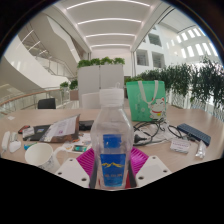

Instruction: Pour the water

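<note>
Bottle (pixel 113 140) clear, blue label, in gripper (pixel 113 166)

A bright atrium with long ceiling light strips (pixel 108 20) at twelve o'clock, curved white balconies (pixel 40 55) at ten, tall windows (pixel 190 42) at two, white planters (pixel 100 78) topped with greenery centrally, leafy plants (pixel 195 85) at three, behind a cluttered table (pixel 60 135).

hand-held gripper (pixel 112 165) clamped, fingers level

Bottle (pixel 112 140) was clear glossy plastic w/ blue paper-like label; worktop (pixel 70 135) looked matt, smooth; green bag (pixel 146 98) shiny.
</note>
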A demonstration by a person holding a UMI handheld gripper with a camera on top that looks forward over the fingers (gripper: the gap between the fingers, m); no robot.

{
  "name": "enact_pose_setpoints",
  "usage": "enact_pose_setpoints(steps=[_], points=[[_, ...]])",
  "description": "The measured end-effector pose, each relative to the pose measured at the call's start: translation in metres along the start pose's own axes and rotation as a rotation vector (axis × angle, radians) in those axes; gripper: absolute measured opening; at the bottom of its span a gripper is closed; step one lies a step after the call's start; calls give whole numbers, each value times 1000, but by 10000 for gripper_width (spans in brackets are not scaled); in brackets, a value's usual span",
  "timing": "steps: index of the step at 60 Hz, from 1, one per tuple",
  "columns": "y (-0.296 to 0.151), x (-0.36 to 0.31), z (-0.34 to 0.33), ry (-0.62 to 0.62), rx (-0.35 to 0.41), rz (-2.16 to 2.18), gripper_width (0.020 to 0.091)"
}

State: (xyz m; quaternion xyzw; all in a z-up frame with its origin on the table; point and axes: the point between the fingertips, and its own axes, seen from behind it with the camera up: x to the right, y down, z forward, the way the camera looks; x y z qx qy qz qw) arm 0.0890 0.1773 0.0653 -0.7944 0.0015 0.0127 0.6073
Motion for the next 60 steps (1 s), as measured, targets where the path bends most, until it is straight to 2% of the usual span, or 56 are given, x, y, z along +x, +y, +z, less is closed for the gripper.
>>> enact_pose_setpoints(steps=[5, 12, 14, 18, 19, 23, 36, 60], points=[[-1, -2, -3, 6, 0, 12, 460], [7, 10, 1, 20, -26, 35, 533], [13, 12, 0, 29, -61, 44, 595], [16, -5, -15, 12, -116, 69, 834], [17, -6, -19, 6, -122, 76, 854], [16, -8, -38, 6, -139, 91, 821], [3, -22, -145, 48, -161, 85, 831], [-57, -113, -373, 185, -109, 19, 830]])
